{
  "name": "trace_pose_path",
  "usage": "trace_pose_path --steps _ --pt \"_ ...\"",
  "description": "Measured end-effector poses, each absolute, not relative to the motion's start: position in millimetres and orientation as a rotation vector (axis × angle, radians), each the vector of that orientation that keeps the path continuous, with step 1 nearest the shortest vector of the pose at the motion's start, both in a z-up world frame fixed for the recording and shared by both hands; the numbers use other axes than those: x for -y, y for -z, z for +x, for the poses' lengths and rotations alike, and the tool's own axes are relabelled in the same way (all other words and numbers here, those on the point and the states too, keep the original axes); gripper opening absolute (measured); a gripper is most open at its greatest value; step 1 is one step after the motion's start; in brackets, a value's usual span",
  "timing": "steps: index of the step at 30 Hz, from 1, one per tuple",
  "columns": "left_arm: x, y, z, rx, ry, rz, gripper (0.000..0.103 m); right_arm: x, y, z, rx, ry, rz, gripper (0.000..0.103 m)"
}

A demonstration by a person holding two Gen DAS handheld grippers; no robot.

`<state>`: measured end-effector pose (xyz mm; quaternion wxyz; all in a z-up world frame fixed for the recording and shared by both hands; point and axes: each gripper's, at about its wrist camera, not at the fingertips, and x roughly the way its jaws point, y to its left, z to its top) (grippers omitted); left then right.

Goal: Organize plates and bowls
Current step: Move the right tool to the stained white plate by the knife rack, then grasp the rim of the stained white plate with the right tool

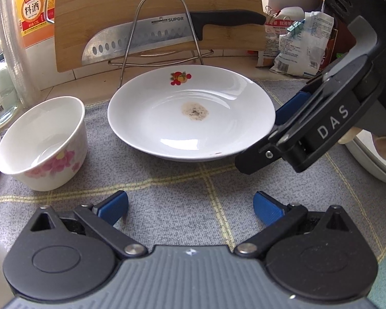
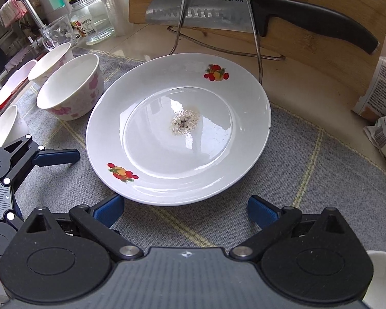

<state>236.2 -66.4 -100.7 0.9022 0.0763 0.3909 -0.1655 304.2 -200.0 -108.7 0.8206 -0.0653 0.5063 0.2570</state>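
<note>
Item 1, plate [image 2: 177,128]: white, fruit prints on rim, brownish speckled residue patch [image 2: 185,122] at centre. Sits flat on grey checked cloth [image 1: 182,193], roughly mid-cloth, in front of wire rack [image 1: 162,28].

Item 2, bowl [image 1: 42,141]: white w/ pink flowers, upright on cloth, just left of plate, not touching it as far as visible. Right wrist view shows more white bowls [image 2: 51,61] behind and left of it, toward sink edge.

Item 3, left gripper [image 1: 190,206]: blue pads spread wide, released, nothing between them. Hovers over cloth on near side of plate, apart from it.

Item 4, right gripper [image 2: 185,211]: jaws wide apart, empty. Near rim of plate lies between and just ahead of the blue pads; contact w/ rim cannot be told. In left wrist view it comes in from the right at plate's right rim.

Item 5, backdrop: bamboo cutting board [image 1: 157,7] leaning upright behind rack; SUPOR knife [image 1: 167,33], black handle, lying across rack against board. Orange cooking-wine bottle [image 1: 34,10] far left; clipped food packets [image 1: 296,43] far right. Glass jar [image 2: 92,18] and faucet [image 2: 32,13] at upper left in right wrist view.
</note>
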Motion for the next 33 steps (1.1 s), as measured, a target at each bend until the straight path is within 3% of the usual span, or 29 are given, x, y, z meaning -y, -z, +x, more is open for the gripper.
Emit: trace_pose_path --steps 8,24,33 --pt "67 101 239 -0.804 0.340 0.156 0.103 198 109 311 -1.080 -0.612 -0.210 0.103" --pt "69 102 250 -0.793 0.348 0.157 0.103 231 105 335 -1.143 -0.741 0.016 0.103" --pt "69 102 259 -0.795 0.341 0.152 0.103 218 107 367 -1.111 -0.760 -0.005 0.103"
